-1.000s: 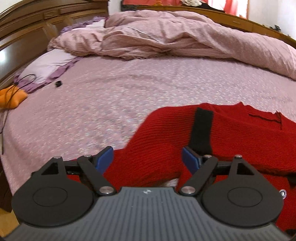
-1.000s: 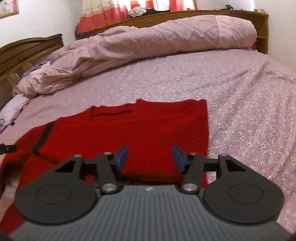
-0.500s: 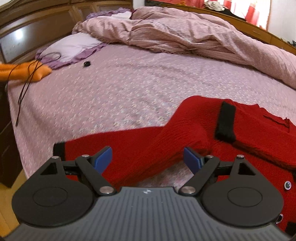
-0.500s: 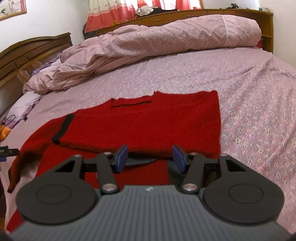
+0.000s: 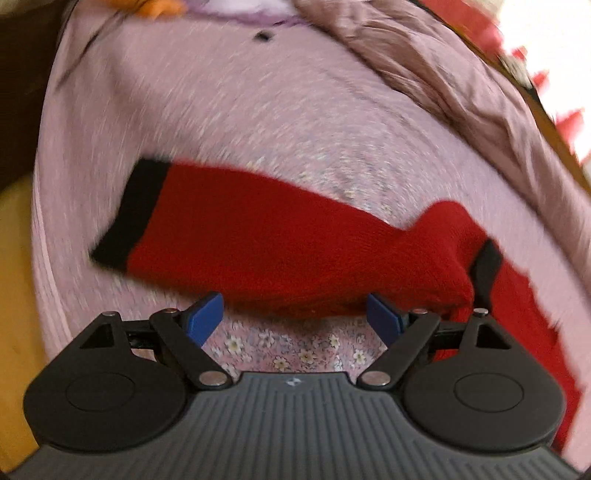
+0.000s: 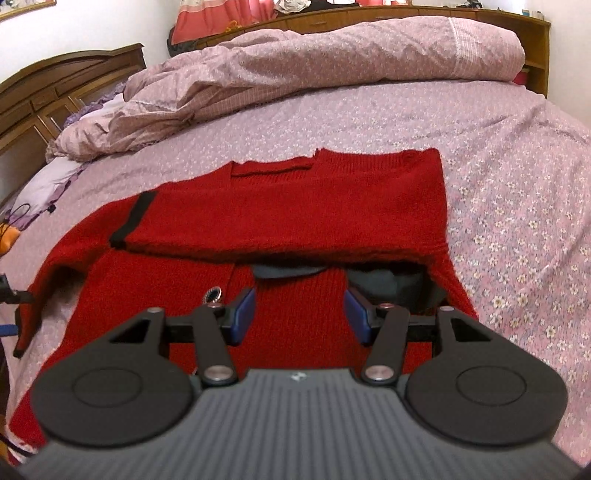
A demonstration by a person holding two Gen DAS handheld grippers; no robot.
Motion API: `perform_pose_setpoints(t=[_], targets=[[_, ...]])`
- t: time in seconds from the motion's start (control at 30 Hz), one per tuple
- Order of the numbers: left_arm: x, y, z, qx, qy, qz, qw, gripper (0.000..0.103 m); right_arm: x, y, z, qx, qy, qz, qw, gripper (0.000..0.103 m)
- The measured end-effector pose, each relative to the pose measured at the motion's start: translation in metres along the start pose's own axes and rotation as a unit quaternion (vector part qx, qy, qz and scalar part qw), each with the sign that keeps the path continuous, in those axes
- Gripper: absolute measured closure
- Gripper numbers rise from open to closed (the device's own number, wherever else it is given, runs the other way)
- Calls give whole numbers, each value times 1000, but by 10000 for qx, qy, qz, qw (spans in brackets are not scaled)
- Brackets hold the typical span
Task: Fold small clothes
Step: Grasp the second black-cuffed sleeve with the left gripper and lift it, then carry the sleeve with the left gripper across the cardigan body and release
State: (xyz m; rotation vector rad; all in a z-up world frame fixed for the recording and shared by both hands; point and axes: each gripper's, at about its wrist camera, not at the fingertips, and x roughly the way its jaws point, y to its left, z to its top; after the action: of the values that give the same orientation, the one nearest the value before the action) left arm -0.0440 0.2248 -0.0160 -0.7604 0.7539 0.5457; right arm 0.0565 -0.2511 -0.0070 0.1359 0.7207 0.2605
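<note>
A red knitted cardigan (image 6: 295,199) lies on the bed, its right sleeve folded across the body with a black cuff (image 6: 131,218) at its end. In the blurred left wrist view the other red sleeve (image 5: 266,243) stretches out flat toward the bed's edge, ending in a black cuff (image 5: 129,218). My left gripper (image 5: 295,317) hovers open just in front of that sleeve, nothing between its blue pads (image 5: 205,315). My right gripper (image 6: 299,314) hangs open over the cardigan's front by a round button (image 6: 212,294), holding nothing.
A crumpled pink duvet (image 6: 295,66) is heaped along the back of the floral bed sheet (image 6: 517,229). A wooden headboard (image 6: 55,88) stands at the left, with a lilac pillow (image 6: 48,181) and an orange object (image 5: 155,5) near it. The bed's edge and wooden floor (image 5: 16,277) show left.
The left gripper swung left and rolled, so the outstretched sleeve and its black cuff came into view ahead of it. The right gripper drew back a little, showing more of the cardigan's front.
</note>
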Motion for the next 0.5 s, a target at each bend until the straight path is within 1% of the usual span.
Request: perform_pose_setpoints(t=[0.07, 0.13, 0.27, 0.43, 0.5], targets=[[5, 13, 0, -463, 88, -180, 9987, 16, -1, 1, -1, -31, 19, -40, 10000, 48], [8, 20, -2, -735, 109, -295, 9968, 16, -2, 3, -2, -79, 15, -83, 9999, 48], [9, 27, -1, -1045, 97, -427, 9936, 16, -2, 5, -3, -93, 15, -115, 9999, 48], [12, 33, 1, -1374, 103, -724, 9878, 16, 0, 9, -5, -139, 53, -100, 9998, 48], [18, 32, 2, -1400, -70, -705, 9876, 16, 1, 9, -5, -128, 84, -95, 9998, 48]])
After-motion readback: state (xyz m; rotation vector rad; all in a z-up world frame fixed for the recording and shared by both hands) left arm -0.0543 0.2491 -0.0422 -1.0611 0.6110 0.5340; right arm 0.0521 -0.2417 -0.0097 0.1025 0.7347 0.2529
